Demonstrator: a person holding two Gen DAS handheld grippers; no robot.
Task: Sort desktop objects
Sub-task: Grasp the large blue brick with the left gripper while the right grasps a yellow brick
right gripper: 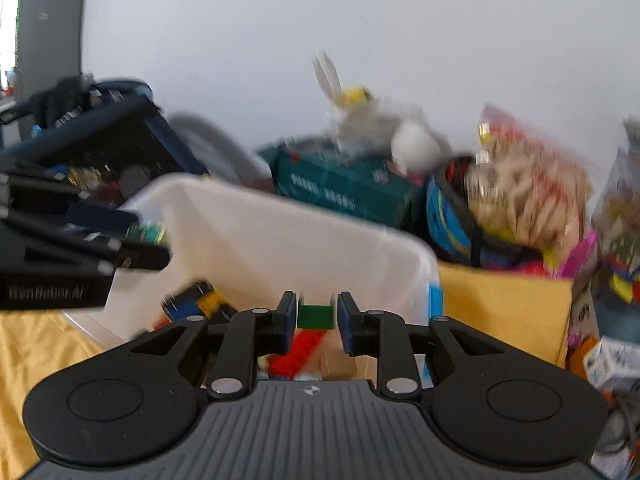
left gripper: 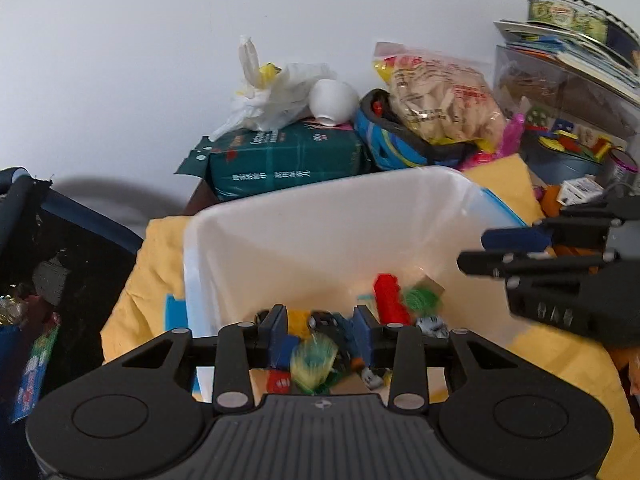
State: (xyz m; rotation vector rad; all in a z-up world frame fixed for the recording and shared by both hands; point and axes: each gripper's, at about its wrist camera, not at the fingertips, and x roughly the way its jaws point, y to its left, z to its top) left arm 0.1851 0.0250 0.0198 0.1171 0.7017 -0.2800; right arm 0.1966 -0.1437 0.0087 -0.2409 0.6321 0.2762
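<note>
A white plastic bin (left gripper: pixel 320 220) stands on a yellow cloth (left gripper: pixel 500 184) and holds several coloured toy bricks, among them a red brick (left gripper: pixel 390 300). My left gripper (left gripper: pixel 320 330) hangs over the bin's near side with its jaws apart. A blurred yellow-green piece (left gripper: pixel 314 360) sits loose between and below its fingers, with a gap on the right. My right gripper (right gripper: pixel 316 316) is over the bin (right gripper: pixel 280 232) too. A small green brick (right gripper: pixel 315 318) lies between its pads, against the left one, with a sliver of gap at the right one. Each gripper shows in the other's view, the right gripper (left gripper: pixel 472 250) and the left gripper (right gripper: pixel 160 244).
Behind the bin sit a dark green box (left gripper: pixel 280 160), a white plastic bag (left gripper: pixel 276 92), a blue-and-black helmet-like thing (left gripper: pixel 396 144) and a snack bag (left gripper: pixel 436 96). A dark crate (left gripper: pixel 48 264) is at the left. Stacked books and a tin (left gripper: pixel 580 20) rise at the right.
</note>
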